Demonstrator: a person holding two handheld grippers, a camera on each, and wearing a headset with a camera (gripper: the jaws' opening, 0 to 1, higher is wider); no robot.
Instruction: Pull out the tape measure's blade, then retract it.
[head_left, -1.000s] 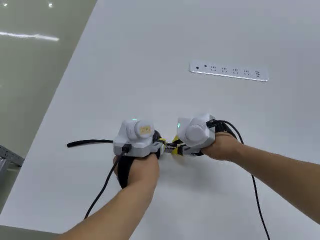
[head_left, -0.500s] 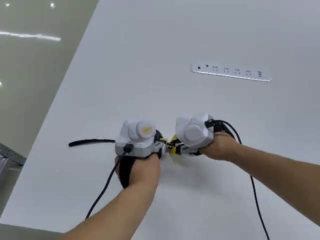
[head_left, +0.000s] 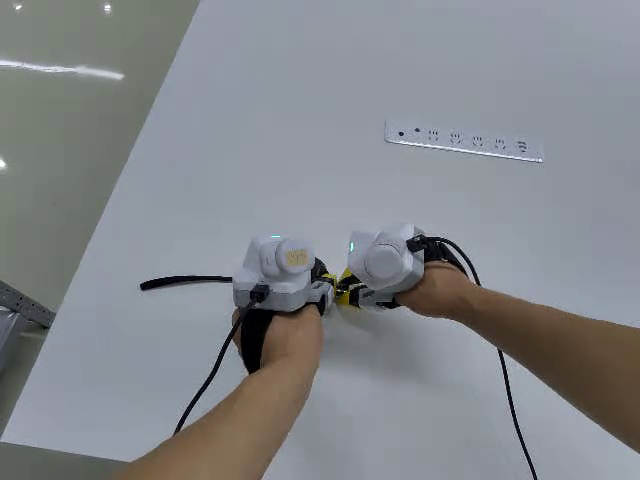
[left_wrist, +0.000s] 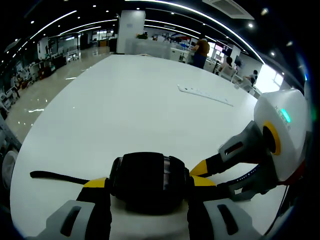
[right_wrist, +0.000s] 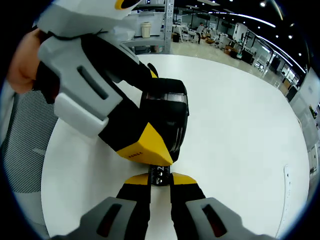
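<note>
Tape measure (left_wrist: 149, 175), black case: on my white table (head_left: 300, 120), clamped between my left gripper's (left_wrist: 149, 192) fingers. Blade (right_wrist: 160, 174): a short stub shows, pinched in my right gripper's (right_wrist: 161, 182) narrow fingers. Black strap (head_left: 185, 282): lies left of the case. Power strip (head_left: 463, 141): well apart.

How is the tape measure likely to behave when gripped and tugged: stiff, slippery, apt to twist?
The tape measure looks hard and compact, so it probably won't deform in the left gripper. Its rounded, shiny black shell might slip or twist. The short blade pinched by the right gripper is likely springy.
</note>
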